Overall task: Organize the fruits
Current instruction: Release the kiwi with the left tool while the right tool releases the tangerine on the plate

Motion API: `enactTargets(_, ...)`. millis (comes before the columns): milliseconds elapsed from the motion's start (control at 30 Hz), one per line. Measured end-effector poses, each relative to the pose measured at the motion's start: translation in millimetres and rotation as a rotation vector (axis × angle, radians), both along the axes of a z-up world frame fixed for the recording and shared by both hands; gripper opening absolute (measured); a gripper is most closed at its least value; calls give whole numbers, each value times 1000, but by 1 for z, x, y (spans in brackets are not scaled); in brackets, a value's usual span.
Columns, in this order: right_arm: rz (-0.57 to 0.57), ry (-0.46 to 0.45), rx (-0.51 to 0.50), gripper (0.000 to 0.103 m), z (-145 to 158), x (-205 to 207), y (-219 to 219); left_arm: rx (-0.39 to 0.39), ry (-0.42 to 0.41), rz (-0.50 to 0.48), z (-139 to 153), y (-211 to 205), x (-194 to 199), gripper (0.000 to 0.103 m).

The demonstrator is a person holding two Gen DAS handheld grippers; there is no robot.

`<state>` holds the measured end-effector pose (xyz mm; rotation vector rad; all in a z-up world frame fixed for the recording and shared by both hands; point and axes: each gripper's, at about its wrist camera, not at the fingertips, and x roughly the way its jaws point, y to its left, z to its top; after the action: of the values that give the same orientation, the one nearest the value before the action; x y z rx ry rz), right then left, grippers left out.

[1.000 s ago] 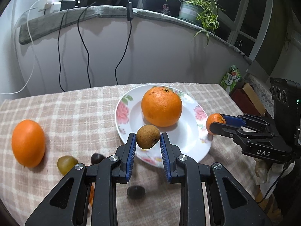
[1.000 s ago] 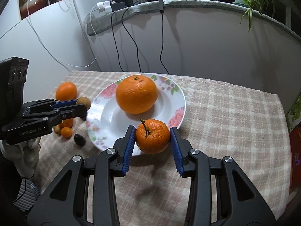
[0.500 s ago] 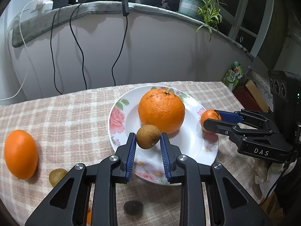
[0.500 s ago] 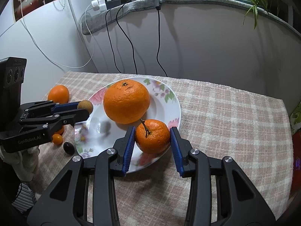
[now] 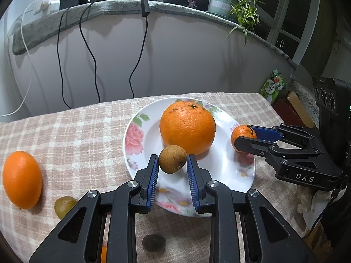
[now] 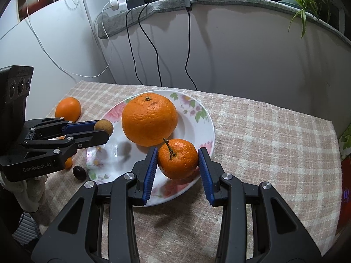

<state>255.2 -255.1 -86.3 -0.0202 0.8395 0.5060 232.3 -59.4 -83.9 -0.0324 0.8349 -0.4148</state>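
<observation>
Mid-delivery: two fruits carried in over the flowered plate (image 5: 131,140). Left tongs (image 5: 172,164) pinching a small brown fruit (image 5: 172,159) above the near rim; right tongs (image 6: 178,161) pinching a stemmed mandarin (image 6: 178,158) above the plate's right side. Next, probably: lowering each onto bare plate beside the large orange (image 5: 187,127), then easing the grip without rolling. Only that orange resting on the plate. On the checked surface (image 5: 72,135): another orange (image 5: 22,179), a greenish fruit (image 5: 64,206), a dark fruit (image 5: 154,242).

Two close wrist views, shared plate (image 5: 136,153)
</observation>
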Motion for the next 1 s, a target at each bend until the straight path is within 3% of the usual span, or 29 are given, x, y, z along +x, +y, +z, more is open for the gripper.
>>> enactTargets(200, 1, 2, -1, 40, 0, 1, 1, 9, -4, -4, 1, -2, -1, 26)
enactTargets(233, 0, 1, -3, 41, 0, 1, 1, 10, -6, -5, 1, -2, -1, 28)
enactTargets(267, -4, -5, -2, 45, 1, 1, 1, 11, -8, -5, 2, -2, -1, 38)
enactTargets(333, -10, -17, 4, 64, 3, 0, 0, 11, -15, 1, 4, -2, -2, 44)
enactTargets(433, -14, -26, 15, 66, 8, -1, -2, 10, -23, 5, 6, 0, -3, 44)
enactTargets(567, -27, -33, 20, 68, 12, -2, -5, 8, -31, 10, 9, 2, -5, 57)
enactTargets(633, -37, -43, 21, 80, 14, -4, -6, 8, -37, 9, 11, 3, -7, 63)
enactTargets(767, -49, -55, 23, 80, 20, -7, -7, 11, -47, 10, 14, 3, -10, 73)
enactTargets(833, -51, -59, 23, 82, 23, -8, -7, 15, -48, 13, 16, 3, -11, 73)
enactTargets(900, -54, -69, 20, 90, 25, -11, -7, 19, -46, 21, 17, 4, -13, 76)
enactTargets(1000, -55, -88, 8, 91, 30, -15, -5, 21, -49, 30, 19, 5, -16, 79)
